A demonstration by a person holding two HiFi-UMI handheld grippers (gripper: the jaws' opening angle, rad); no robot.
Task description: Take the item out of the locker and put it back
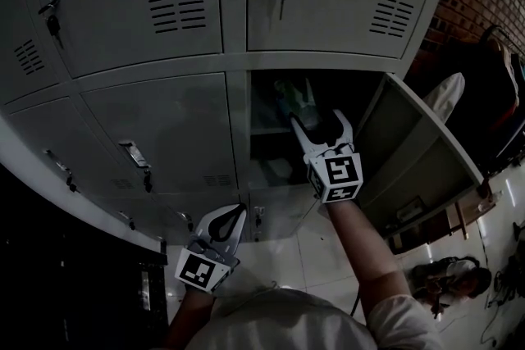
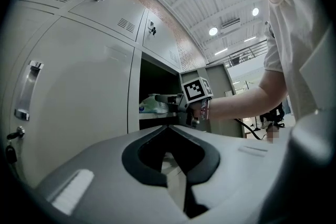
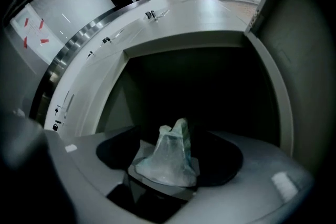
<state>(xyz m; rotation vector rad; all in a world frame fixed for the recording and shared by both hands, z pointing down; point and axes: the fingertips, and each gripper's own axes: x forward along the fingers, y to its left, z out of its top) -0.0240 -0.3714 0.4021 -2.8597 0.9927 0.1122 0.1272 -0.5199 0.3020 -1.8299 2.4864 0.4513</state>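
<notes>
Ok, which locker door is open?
The door beside the right gripper, swung out from the compartment holding the bag; the others are shut.

The head view looks steeply down the front of the grey metal locker bank [image 1: 164, 119], with its open compartment [image 1: 283, 119] near centre. The left gripper view sits low beside the bank and looks across at that compartment from farther off. The right gripper view faces straight into it from close to its mouth. All three views share it.

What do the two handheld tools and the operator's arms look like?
The left tool and right tool match: pale grey bodies, each with two curved jaws lined in black. Behind the jaws, each carries a white cube with black square markers. The person wears a white short-sleeved top.
</notes>
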